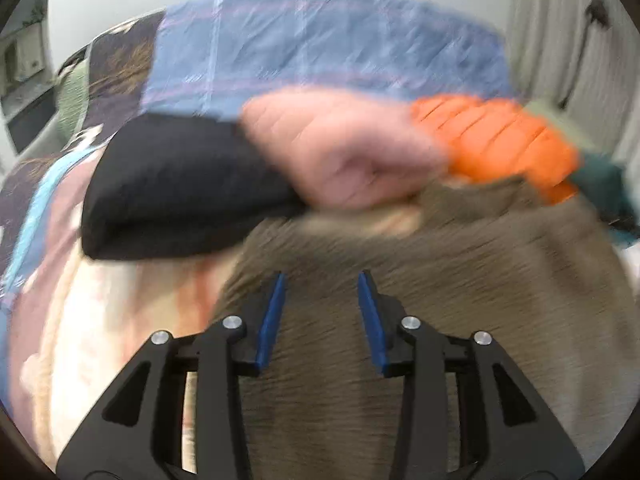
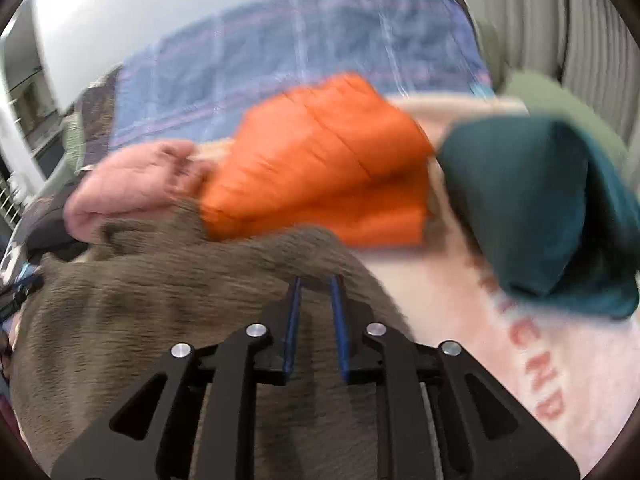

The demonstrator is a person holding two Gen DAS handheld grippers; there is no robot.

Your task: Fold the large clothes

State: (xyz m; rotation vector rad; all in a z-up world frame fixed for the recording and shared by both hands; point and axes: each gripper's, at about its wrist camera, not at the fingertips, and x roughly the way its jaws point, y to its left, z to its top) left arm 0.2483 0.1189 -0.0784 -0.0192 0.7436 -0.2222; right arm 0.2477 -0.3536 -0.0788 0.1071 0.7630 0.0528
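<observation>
— What's unclear here?
— Both views smear with blur. The brown garment (image 1: 440, 280) runs off the bottom edge.
— And the lettering (image 2: 536, 372) on the pale cloth?
— Too blurred to read.

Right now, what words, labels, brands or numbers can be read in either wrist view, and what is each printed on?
"...IEND": red capital letters printed on the pale pink blanket, right wrist view; the first letters are blurred and partly hidden under the teal garment.
Left wrist view: nothing readable; the patterned bedding shows only blurred shapes.
</observation>
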